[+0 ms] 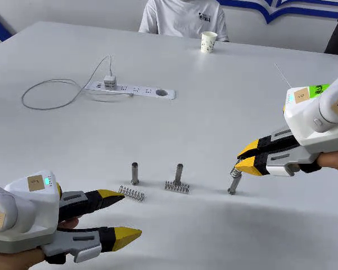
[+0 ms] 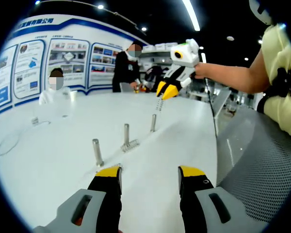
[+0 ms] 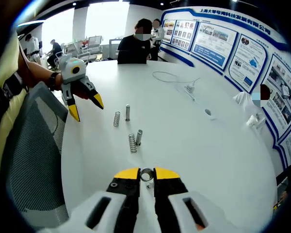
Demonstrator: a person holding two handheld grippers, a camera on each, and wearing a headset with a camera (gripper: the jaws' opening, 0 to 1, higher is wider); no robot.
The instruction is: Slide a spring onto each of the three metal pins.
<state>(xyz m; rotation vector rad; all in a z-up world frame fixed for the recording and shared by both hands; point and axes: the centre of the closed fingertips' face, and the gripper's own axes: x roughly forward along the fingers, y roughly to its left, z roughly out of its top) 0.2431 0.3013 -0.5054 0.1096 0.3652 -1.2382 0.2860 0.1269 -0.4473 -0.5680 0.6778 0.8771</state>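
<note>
my left gripper (image 1: 130, 214) hangs wide and empty by the bench's (image 1: 225, 101) near edge. the left pin (image 1: 134, 173) stands bare, a loose spring (image 1: 132, 193) just beside it; the middle pin (image 1: 178, 174) too, a second spring (image 1: 177, 187) at its foot. my right gripper (image 1: 238, 160) pinches the third spring (image 1: 235, 169) over the right pin (image 1: 234, 184). threading is the step, i judge; next, align and push down. whether the coil is already on the tip, i cannot tell.

Counter (image 1: 214, 101): smooth matt white, faint sheen. Pins (image 1: 178, 173): dull grey metal, smooth. Spring (image 1: 235, 170) in right tongs (image 1: 238, 160) and loose springs (image 1: 132, 193) toward 6 o'clock: bright bare wire. Right tongs and left tongs (image 1: 130, 214): glossy white plastic shells, matt black jaws, yellow tips, paper labels. Cup (image 1: 208, 41) at 12 o'clock: paper.
</note>
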